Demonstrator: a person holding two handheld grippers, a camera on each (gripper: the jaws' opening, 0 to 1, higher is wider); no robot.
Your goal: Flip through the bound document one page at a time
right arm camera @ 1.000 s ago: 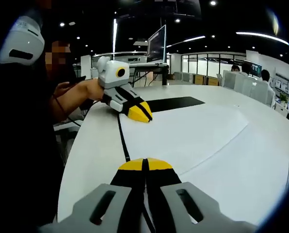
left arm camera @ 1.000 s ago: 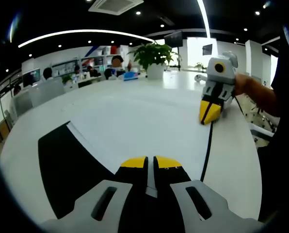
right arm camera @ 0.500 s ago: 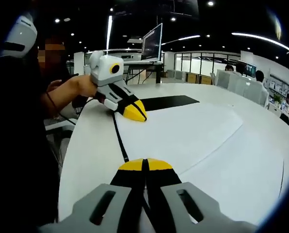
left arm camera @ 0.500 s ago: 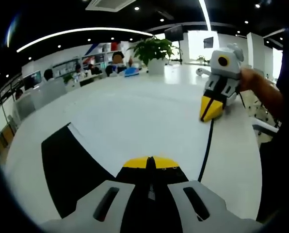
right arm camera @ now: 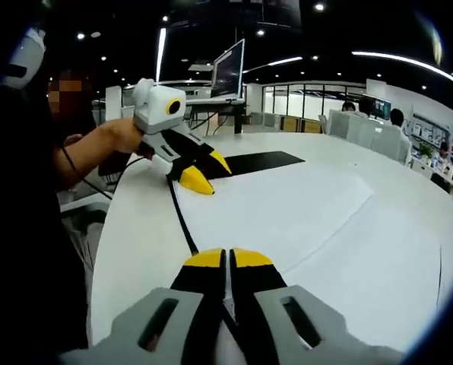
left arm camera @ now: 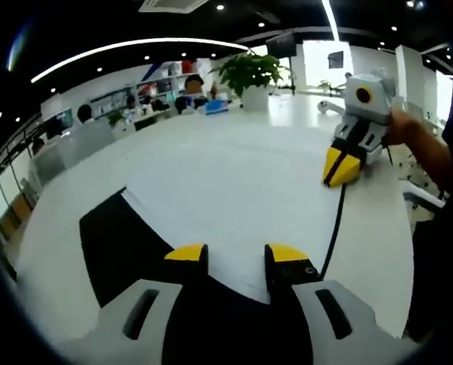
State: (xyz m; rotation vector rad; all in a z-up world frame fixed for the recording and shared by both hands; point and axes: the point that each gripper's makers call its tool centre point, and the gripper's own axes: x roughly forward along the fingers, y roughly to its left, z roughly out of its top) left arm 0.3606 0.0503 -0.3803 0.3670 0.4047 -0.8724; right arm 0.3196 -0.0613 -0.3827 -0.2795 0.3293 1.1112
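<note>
Left gripper (left arm camera: pixel 235 252): jaws apart, gripping nothing, poised over the bound document (left arm camera: pixel 234 182), which lies open and flat on the white table (left arm camera: pixel 59 228), black spine (left arm camera: pixel 334 228) alongside. Right gripper (right arm camera: pixel 226 257): jaws together at the spine; whether it pinches anything, cannot tell. Risk: the left jaws catching several sheets together, or creasing the page.

Right gripper (right arm camera: pixel 227 255) low over white bound document (right arm camera: pixel 287 213) on white table (right arm camera: pixel 135 243), jaws together; left gripper (right arm camera: pixel 200 173), jaws apart, at document's black spine (right arm camera: pixel 182 218).
</note>
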